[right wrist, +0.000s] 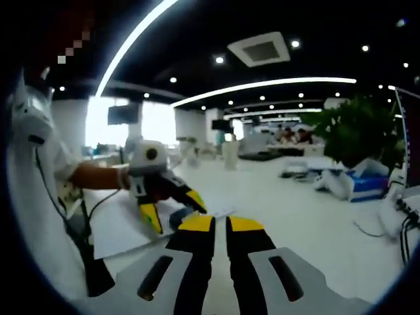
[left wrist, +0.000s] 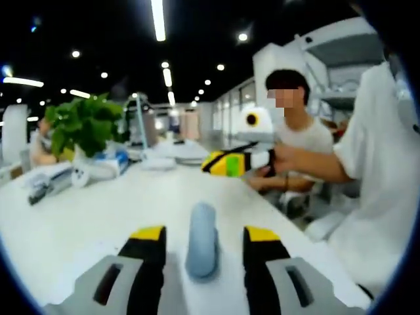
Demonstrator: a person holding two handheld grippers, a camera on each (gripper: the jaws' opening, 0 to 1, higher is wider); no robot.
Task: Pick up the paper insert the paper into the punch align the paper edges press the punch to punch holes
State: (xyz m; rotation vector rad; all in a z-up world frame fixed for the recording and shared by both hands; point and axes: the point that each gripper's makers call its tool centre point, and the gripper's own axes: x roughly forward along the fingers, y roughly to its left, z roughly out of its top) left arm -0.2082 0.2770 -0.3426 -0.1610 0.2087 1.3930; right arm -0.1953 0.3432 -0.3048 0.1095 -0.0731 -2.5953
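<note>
Glossy white table [left wrist: 79, 223], rounded grey-blue punch [left wrist: 202, 241], flat white paper [right wrist: 121, 226]

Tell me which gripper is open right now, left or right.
The left gripper: its yellow-tipped black jaws stand wide apart, with the blue-grey oblong punch on the white table between them. The right gripper has its jaws nearly touching.

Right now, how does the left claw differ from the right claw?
The left claw stands wide open; the right claw is almost shut. A blue-grey punch lies between the left claw's jaws; nothing lies between the right claw's. Both have black jaws with yellow tips.
</note>
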